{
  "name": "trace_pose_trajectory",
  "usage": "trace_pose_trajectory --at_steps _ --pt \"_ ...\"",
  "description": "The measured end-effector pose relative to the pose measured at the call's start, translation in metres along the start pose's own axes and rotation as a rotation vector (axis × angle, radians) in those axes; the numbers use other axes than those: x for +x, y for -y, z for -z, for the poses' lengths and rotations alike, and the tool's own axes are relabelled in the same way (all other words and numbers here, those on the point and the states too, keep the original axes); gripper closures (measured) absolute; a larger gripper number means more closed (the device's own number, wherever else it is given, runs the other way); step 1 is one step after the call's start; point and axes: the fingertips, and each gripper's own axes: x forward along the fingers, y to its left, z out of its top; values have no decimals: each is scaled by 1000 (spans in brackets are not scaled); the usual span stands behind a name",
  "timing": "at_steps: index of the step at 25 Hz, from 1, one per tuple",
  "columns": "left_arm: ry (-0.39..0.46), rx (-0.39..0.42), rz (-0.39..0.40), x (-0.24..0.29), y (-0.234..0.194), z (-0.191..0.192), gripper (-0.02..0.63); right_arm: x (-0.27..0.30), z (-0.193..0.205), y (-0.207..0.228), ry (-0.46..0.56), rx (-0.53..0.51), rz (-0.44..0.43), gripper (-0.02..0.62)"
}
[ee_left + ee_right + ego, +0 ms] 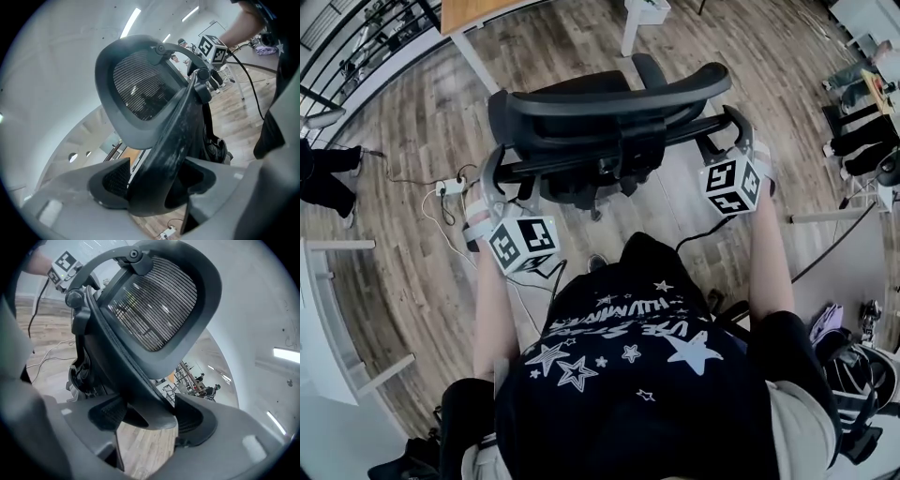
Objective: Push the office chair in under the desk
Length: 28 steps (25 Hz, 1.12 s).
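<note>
The black office chair (600, 122) stands in front of me on the wood floor, its mesh back toward me. The wooden desk (478, 11) with white legs is beyond it at the top left. My left gripper (492, 180) is shut on the left edge of the chair's back frame. My right gripper (739, 131) is shut on the right edge. In the left gripper view the dark frame bar (178, 140) runs between the pads of the left gripper (157, 183). In the right gripper view the frame's edge (140, 394) lies between the pads of the right gripper (150, 416).
A white power strip (450, 187) with cables lies on the floor left of the chair. A white desk leg (476, 64) slants down toward the chair. People's legs (862, 141) show at the right edge. A white table (319, 319) stands at the left, and bags (853, 375) lie at the bottom right.
</note>
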Motion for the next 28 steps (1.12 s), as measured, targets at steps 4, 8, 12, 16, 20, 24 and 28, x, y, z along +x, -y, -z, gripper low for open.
trace_pose_trajectory --at_steps 4,8,12,16,20,24,28 --pt "2 11 12 1 5 -3 278 -5 8 0 -23 2 -2 276" --pt "1 24 14 21 0 -1 285 13 6 5 -20 5 7 276" --pt "1 40 16 59 -28 2 296 55 -18 22 -7 5 2 276" --pt "9 49 5 74 -33 -3 302 80 -23 35 -9 -10 18 276" --pt "7 75 -10 86 -37 -5 314 98 -26 43 13 -18 24 277" --pt "-31 84 -43 104 -47 -5 323 117 -33 52 47 -22 29 279" --pt "-60 79 -60 121 -61 -2 325 136 -44 58 56 -27 36 281"
